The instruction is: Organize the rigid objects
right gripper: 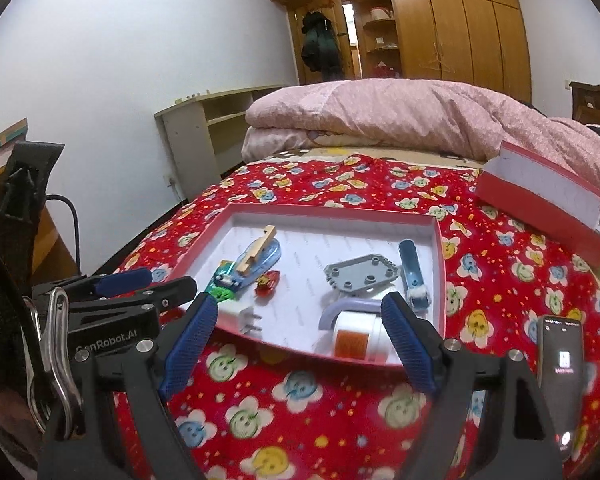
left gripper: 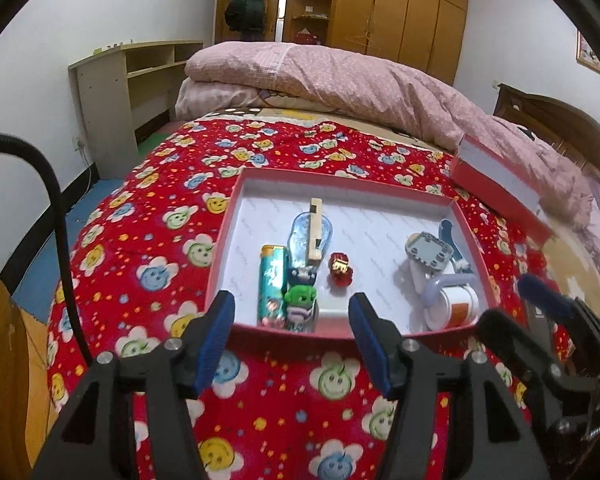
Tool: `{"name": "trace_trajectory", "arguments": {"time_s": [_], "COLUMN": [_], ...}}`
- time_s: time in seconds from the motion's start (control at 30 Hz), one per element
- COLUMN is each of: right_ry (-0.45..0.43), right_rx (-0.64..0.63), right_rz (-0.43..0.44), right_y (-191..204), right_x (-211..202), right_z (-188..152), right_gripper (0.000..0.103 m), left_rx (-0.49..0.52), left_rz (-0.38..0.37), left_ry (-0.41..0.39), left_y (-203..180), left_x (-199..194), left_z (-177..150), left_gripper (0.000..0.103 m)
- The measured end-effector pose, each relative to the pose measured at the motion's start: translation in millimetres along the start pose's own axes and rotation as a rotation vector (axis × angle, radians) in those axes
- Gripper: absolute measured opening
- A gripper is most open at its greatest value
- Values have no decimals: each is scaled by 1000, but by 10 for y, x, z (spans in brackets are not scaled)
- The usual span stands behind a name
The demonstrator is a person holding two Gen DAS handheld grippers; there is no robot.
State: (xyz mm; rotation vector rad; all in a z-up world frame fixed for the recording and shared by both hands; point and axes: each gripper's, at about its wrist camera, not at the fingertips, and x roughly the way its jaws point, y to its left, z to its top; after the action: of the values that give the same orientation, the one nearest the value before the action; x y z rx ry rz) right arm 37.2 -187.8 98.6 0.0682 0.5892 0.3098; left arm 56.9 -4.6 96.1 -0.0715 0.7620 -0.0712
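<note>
I judge the sorting nearly finished: everything sits in the tray point(left gripper: 224, 240), on the quilt point(left gripper: 148, 216). Both my left gripper point(left gripper: 292, 312) and right gripper point(right gripper: 300, 320) hang wide, holding nothing, short of its near rim. Next, probably the lid point(right gripper: 540, 208). The tube point(left gripper: 271, 284) points away from me, lengthwise.

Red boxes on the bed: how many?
2. An open red tray holding the small objects sits mid-bed on the floral quilt; a second red box piece lies tilted at far right against the pink duvet. None hidden, seemingly.
</note>
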Motion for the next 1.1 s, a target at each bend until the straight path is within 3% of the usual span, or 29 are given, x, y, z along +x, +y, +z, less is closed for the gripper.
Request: {"name": "trace_trajectory", "arguments": {"time_s": [0.47,0.83,1.1], "right_ry": [16,118,155], "right_rx": [31,-17,11], "right_rz": [46,-79,-152], "right_y": [161,162,41], "right_x": [-351,-177,-13], "right_z": [-278,-705,-816], "right_gripper": [86,86,86], "left_rx": [-22,14,35], "left_rz": [4,24,40], "left_ry": [48,87,108], "left_y": [68,-37,-65], "left_x": [-243,-85,103], "left_z": [-464,-693,-795], "left_gripper": [62,62,62]}}
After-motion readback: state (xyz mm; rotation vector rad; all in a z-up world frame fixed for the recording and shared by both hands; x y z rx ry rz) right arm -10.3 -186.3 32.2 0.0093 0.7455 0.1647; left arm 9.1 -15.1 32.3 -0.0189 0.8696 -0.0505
